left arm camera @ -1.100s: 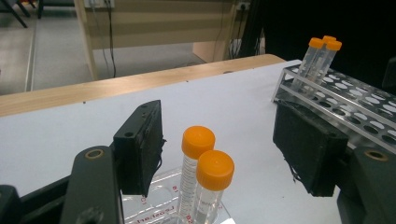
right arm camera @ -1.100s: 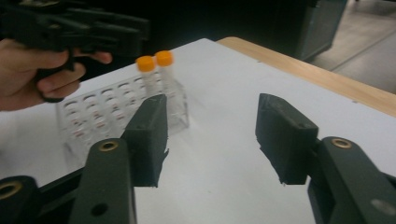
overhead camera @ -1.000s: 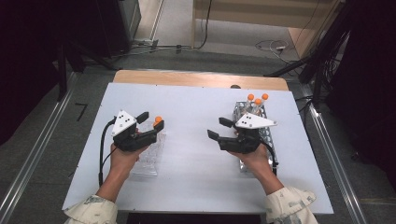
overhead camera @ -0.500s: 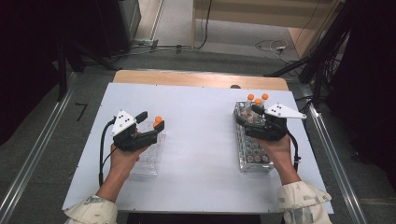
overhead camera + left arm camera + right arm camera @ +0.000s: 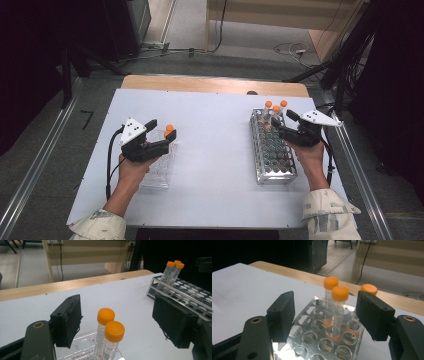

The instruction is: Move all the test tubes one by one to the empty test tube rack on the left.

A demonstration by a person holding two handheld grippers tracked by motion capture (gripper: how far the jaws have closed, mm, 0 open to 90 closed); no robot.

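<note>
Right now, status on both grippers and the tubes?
Left gripper open around two tubes, untouched. Right gripper open at metal rack. Nothing in the way.

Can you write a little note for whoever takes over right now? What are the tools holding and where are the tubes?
Left tool: open, nothing gripped; its jaws have just opened further around two tubes standing in the clear rack.
Right tool: open, empty; jaws just narrowed a little, facing three tubes at the far end of the metal rack.
Done: apparently two tubes are in the clear rack.
Left: probably carry the other three across.
</note>
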